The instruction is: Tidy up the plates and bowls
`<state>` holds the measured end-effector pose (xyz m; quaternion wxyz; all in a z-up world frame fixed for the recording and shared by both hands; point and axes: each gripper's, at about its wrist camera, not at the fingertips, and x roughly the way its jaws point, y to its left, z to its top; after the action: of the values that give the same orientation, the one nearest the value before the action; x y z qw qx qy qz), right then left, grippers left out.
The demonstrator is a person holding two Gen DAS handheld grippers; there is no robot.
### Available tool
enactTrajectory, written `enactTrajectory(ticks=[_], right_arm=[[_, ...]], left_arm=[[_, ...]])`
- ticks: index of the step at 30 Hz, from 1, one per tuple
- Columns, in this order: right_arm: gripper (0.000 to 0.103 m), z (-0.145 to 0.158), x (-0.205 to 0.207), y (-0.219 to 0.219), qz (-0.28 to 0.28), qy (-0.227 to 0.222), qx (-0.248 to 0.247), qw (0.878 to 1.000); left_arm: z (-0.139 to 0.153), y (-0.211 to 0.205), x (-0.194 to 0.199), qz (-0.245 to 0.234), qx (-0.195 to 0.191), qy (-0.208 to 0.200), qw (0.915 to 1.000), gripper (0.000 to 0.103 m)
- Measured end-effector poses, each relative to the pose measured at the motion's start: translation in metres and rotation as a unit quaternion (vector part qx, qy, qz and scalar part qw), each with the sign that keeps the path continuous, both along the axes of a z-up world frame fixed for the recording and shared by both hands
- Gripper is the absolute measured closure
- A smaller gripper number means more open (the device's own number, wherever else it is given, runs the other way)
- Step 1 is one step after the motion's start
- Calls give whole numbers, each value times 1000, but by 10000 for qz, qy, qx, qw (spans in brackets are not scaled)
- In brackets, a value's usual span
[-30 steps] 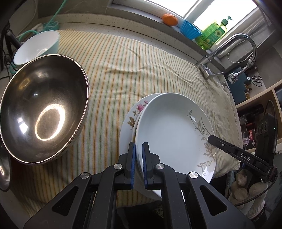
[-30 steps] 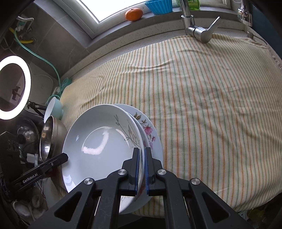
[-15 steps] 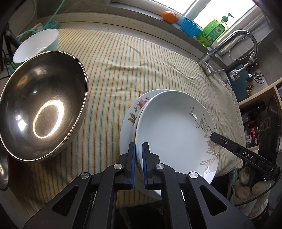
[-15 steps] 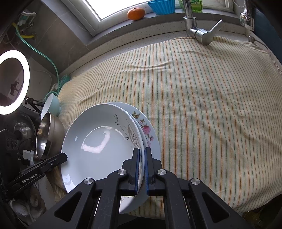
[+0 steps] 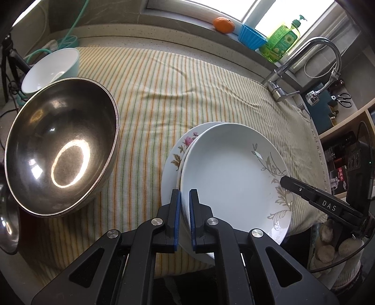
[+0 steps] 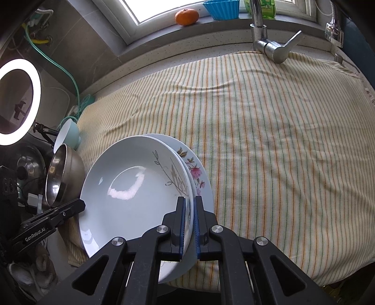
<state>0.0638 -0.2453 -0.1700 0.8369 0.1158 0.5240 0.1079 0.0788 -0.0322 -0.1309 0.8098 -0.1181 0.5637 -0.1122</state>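
Both my grippers, left (image 5: pixel 184 217) and right (image 6: pixel 189 221), are clenched on opposite rims of the leaf-patterned white ceramic plate (image 5: pixel 230 174).

Kitchen table (image 6: pixel 269 131) under a striped yellow cloth. Beyond it, a speckled stone sill (image 6: pixel 211 42) below a bright window (image 6: pixel 164 7), daylight pouring in. Grey tiled wall (image 6: pixel 77 42) to the left with a glowing ring light (image 6: pixel 18 98). Chrome tap (image 6: pixel 269 44) at the far edge; wooden shelving (image 5: pixel 346 131) on the right.
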Motion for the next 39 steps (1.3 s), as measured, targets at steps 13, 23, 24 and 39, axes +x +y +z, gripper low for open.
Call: enactTrajectory(ticks=[13,23,24,39], right_arm=[[95,18,0,0,39,-168,-117,9998],[87,44,7,24,405,-490,-356,9973],[87,45,8,26,440,-500,-341,9972],[86,78,38,97,1590,-622,-143,9852]], left_arm=[[21,17,-10,368,-299,-241,9986,97],[34,49,-28,921,-540,-350,9937,96],[35,55,-30,1003,-539,-372,9928,96],[39,134,-59,2318,-571,-467,9700,96]])
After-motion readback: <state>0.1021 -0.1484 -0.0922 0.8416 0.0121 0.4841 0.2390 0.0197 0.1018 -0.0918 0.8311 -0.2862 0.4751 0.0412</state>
